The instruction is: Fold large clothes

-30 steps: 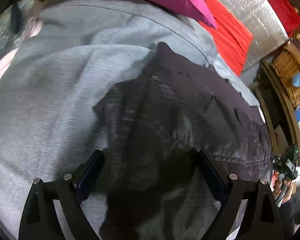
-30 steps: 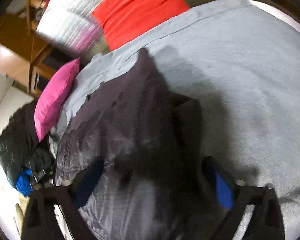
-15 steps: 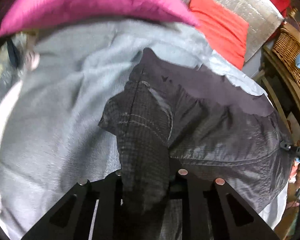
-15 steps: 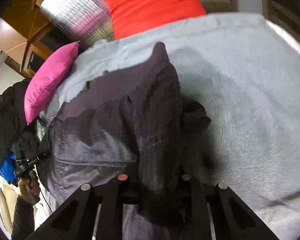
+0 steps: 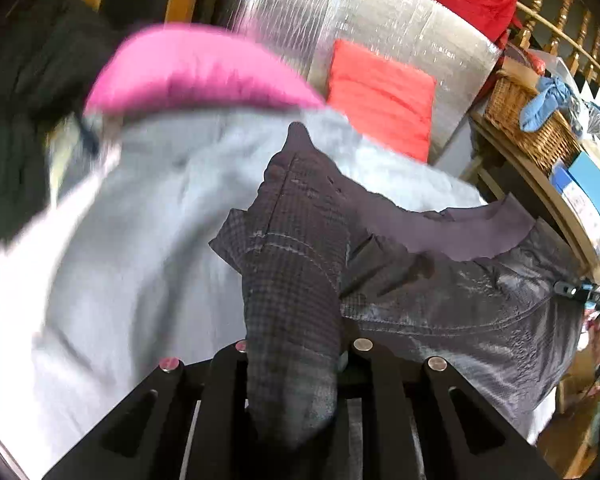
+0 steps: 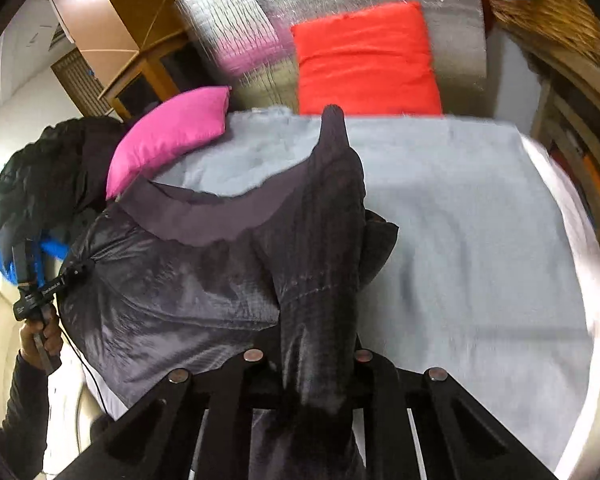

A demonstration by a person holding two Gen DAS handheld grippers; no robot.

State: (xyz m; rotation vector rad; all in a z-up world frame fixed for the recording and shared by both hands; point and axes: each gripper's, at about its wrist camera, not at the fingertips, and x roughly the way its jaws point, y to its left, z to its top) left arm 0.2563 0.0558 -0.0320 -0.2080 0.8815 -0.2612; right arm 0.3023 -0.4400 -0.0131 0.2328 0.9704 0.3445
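A large dark purple-grey jacket (image 5: 460, 312) hangs stretched between my two grippers above a bed with a grey blanket (image 5: 140, 240). The left gripper (image 5: 296, 356) is shut on a bunched fold of the jacket, which rises out of its jaws. In the right wrist view the same jacket (image 6: 172, 280) spreads to the left, its paler lining sagging in the middle. The right gripper (image 6: 312, 360) has its jaws closing on another bunched fold, and the cloth fills the gap between them. The lower part of the jacket still touches the blanket (image 6: 460, 220).
A pink cushion (image 6: 168, 132) and a red cushion (image 6: 364, 60) lie at the head of the bed against a silver foil mat (image 5: 400, 28). A wicker basket (image 5: 532, 120) stands on wooden furniture to the right. A hand (image 6: 40, 332) holds the other gripper.
Both grippers went from open over the flat jacket to shut on folds of it. Both have risen, lifting the jacket off the blanket and stretching it between them.
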